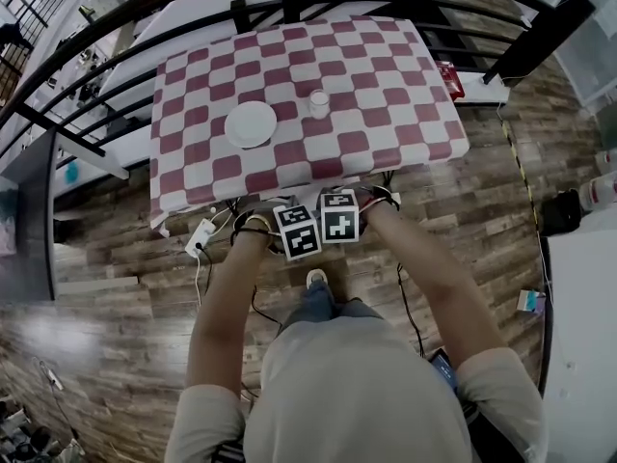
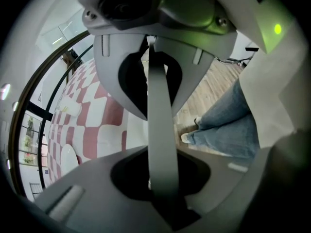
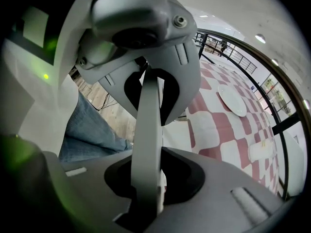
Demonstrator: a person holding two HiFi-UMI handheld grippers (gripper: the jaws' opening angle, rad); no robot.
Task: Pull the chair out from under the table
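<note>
Closest to camera is the person's torso in a beige T-shirt (image 1: 357,394), w/ both bare forearms stretched fwd to the near edge of the surface (image 1: 159,215), which is covered by a red-and-white checked cloth (image 1: 386,114). At that edge the left gripper (image 1: 295,230) and the right gripper (image 1: 339,218) stand side by side, marker cubes almost touching, both pointing steeply down.

In the left gripper view the jaws are narrow and closed on a pale grey flat rail (image 2: 160,125) that runs btw. them. The right gripper view shows the same: jaws pressed on this rail (image 3: 146,125). The rail appears to be the top of the chair's back. The rest of the chair is hidden by cloth and grippers, so I cannot tell how far under it stands.

On the cloth lie a round white plate (image 1: 251,124) and, near its right, a small white cup (image 1: 319,102), not touching. Below the grippers a white shoe (image 1: 316,280) stands on the brown wood-plank floor (image 1: 125,258). A white power strip (image 1: 201,236) lies left of the left gripper.
</note>
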